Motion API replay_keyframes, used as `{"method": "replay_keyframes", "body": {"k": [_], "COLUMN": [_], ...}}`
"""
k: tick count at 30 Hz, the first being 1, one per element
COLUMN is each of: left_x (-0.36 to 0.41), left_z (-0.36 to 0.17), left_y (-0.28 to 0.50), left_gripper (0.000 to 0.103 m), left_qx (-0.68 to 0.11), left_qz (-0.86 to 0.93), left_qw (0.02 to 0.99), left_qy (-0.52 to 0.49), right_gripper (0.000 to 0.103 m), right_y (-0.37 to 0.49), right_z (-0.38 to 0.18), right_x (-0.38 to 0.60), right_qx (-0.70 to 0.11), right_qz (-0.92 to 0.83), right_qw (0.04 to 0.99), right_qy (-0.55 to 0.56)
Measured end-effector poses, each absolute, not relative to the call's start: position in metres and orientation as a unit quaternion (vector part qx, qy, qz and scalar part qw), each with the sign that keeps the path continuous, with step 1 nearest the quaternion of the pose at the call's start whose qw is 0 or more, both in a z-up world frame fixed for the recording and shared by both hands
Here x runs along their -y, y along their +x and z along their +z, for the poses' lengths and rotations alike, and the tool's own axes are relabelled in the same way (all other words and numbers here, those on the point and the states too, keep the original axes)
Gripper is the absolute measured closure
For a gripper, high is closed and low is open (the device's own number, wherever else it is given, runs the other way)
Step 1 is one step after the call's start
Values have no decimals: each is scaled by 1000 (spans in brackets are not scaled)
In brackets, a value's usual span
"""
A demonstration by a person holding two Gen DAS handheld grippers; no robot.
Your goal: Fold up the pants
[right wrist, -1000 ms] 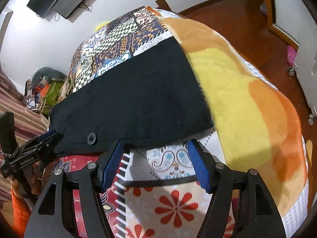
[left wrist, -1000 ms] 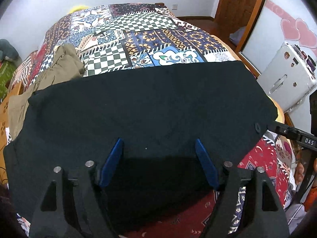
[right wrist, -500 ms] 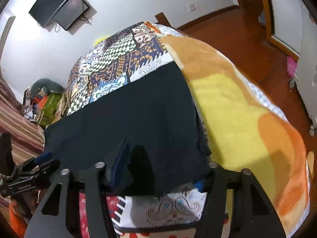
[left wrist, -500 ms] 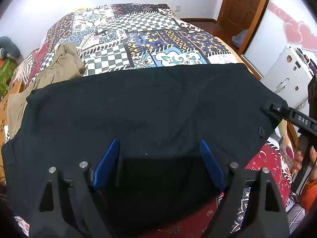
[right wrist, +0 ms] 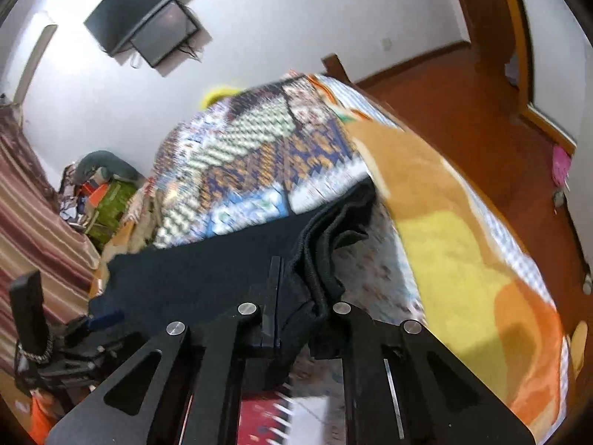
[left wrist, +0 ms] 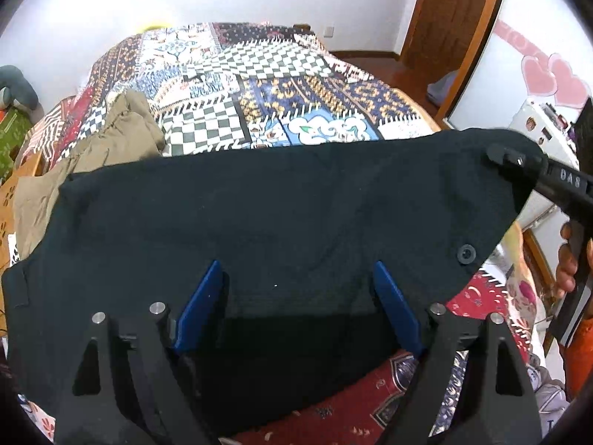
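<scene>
Across the near end of the bed (left wrist: pixel 259 85), the black pants (left wrist: pixel 281 215) lay spread wide over the patchwork quilt (left wrist: pixel 237 70), their lower edge hanging toward the camera over a red patterned blanket (left wrist: pixel 333 408). From the left wrist view, the left gripper (left wrist: pixel 296 307) stood released, its two blue fingers (left wrist: pixel 200 304) wide apart above the dark cloth with nothing between them. A round button (left wrist: pixel 466 253) showed near the right-hand edge of the pants. At the far right corner of the garment, the right gripper (left wrist: pixel 519 159) had that corner in its grasp, and the cloth rose toward it there. A crumpled tan garment (left wrist: pixel 111 141) lay on the quilt just beyond the left end of the pants.

From the right wrist view, which was blurred, the right gripper (right wrist: pixel 296 289) was clenched on a bunched fold of the pants (right wrist: pixel 207 274), with the fabric gathered in ridges between the close-set fingers. Beyond it the black cloth stretched left toward the left gripper (right wrist: pixel 100 319). An orange and yellow blanket (right wrist: pixel 463 244) covered the bed's right side, touching the edge of the pants. A dark screen (right wrist: pixel 148 18) hung on the white wall.
</scene>
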State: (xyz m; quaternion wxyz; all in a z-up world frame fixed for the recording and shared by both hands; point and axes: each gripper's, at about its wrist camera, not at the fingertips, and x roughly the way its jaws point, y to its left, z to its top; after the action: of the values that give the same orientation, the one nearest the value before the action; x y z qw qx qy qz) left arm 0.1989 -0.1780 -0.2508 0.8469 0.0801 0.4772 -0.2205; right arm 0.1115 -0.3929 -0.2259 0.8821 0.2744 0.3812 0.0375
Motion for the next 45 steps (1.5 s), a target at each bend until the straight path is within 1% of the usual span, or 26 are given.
{"method": "replay_keyframes", "body": {"k": [4, 11, 16, 21, 24, 27, 30, 33, 36, 38, 40, 45], "left_x": [163, 107, 57, 6, -20, -44, -56, -59, -53, -45, -37, -16], "left_z": [-234, -206, -199, -202, -204, -204, -205, -204, -202, -200, -197, -187], "left_y": [193, 185, 180, 170, 162, 155, 151, 148, 149, 149, 150, 155], "left_gripper": [19, 19, 19, 19, 19, 19, 19, 19, 19, 19, 19, 19], "left_qx": [-457, -423, -413, -414, -414, -414, -415, -415, -413, -412, -411, -398], "left_qz": [-219, -185, -146, -87, -61, -37, -23, -22, -27, -34, -42, -59], "left_qw": [859, 886, 898, 906, 908, 909, 909, 909, 909, 910, 910, 915], "left_qy": [69, 37, 22, 20, 2, -19, -33, -41, -38, -31, -24, -4], "right_gripper": [95, 95, 95, 95, 95, 95, 95, 95, 90, 89, 85, 85], "right_y": [124, 151, 166, 181, 190, 191, 185, 176, 167, 168, 171, 165], "right_z": [-202, -160, -135, -124, -126, -140, -170, -216, -239, -236, -230, -211], "right_x": [378, 334, 295, 252, 215, 171, 129, 92, 76, 81, 89, 102], "right_qx": [-360, -325, -308, -300, -314, -344, -393, -464, -500, -498, -504, -493], "right_qz": [60, 114, 148, 193, 229, 270, 307, 341, 340, 343, 345, 341], "right_qw": [894, 912, 921, 918, 908, 891, 863, 817, 796, 797, 792, 801], "right_qy": [261, 221, 187, 173, 156, 121, 79, 28, -12, -5, 17, 7]}}
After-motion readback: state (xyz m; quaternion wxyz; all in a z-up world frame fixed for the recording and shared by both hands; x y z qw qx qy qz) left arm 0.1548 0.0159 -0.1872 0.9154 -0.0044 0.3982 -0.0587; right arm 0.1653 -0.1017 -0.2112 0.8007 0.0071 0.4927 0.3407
